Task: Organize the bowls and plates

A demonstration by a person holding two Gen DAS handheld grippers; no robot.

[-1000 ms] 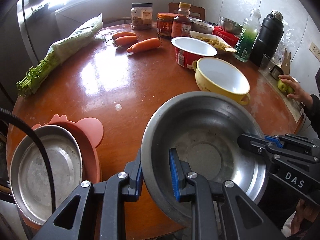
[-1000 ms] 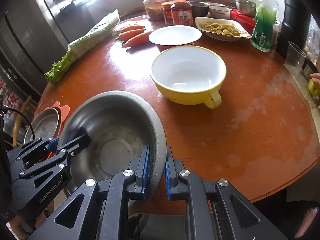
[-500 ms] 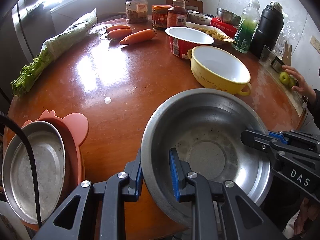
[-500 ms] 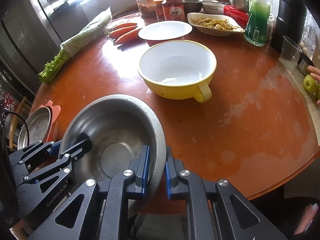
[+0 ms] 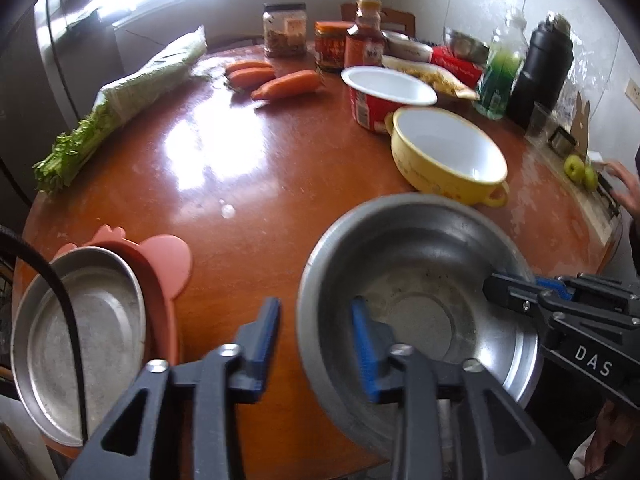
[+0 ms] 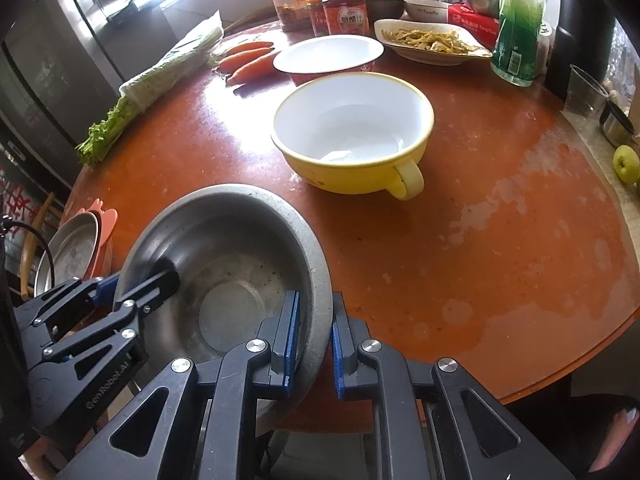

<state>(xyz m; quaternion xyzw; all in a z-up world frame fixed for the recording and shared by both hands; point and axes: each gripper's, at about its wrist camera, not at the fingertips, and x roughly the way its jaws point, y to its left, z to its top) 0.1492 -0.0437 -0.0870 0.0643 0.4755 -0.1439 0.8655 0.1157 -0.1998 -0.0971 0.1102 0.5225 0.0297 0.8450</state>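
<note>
A steel bowl (image 6: 224, 268) sits at the near table (image 6: 480, 240) edge. The left claw (image 5: 316, 330) is opening off its rim; the right claw (image 6: 314, 332) stays clamped there. Next, probably carrying it one-handed to a stack.

A dull steel bowl (image 5: 416, 280) sits upright at the worktop's near edge. A yellow bowl (image 6: 352, 132), white inside, stands behind it; a steel plate (image 5: 80, 328) lies on a pink plate (image 5: 168, 264).

Left hand-held gripper (image 5: 316, 330) opening — right hand-held gripper (image 6: 314, 340) clamped.
</note>
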